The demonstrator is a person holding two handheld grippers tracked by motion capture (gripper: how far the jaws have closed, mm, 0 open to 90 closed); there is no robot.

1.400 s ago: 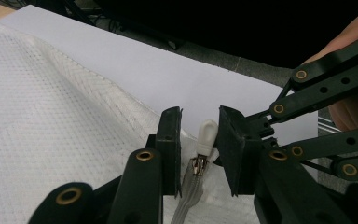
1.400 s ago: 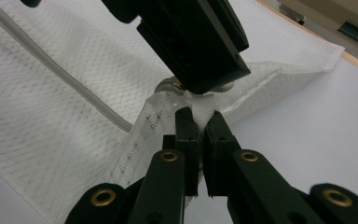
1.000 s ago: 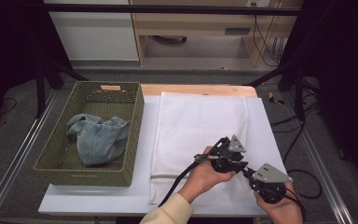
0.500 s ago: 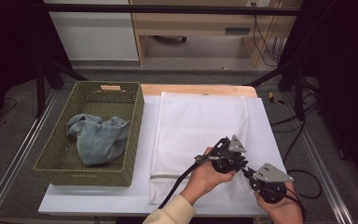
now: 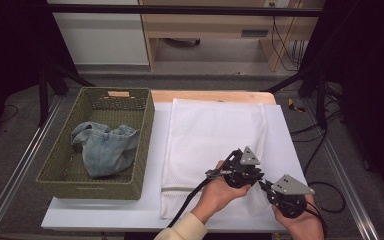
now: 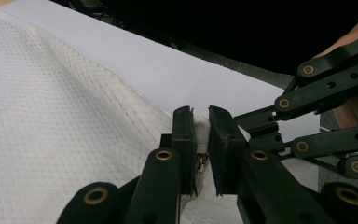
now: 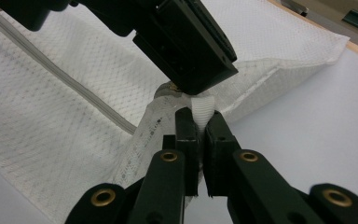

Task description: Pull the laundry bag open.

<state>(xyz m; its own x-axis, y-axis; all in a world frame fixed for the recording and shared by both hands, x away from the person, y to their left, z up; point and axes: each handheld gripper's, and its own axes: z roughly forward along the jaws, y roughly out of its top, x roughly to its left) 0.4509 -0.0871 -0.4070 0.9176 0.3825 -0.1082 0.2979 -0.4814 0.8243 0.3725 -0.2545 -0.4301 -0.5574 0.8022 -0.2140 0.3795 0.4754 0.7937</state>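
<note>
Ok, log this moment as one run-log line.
left gripper: shut on zipper pull | right gripper: shut on white tab | mesh bag: flat on table

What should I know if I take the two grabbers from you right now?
Left gripper: its jaws have just been closing and now pinch a small white zipper pull at the near right corner of the white mesh bag.
Right gripper: shut on a white fabric tab at that same corner, right beside the left one.
The bag lies flat on the white table; its zipper runs along the near edge.
A blue denim garment lies crumpled in the green basket to the left.
Done: both grips set. Left, probably: pull the zipper open and put the garment in the bag.
</note>
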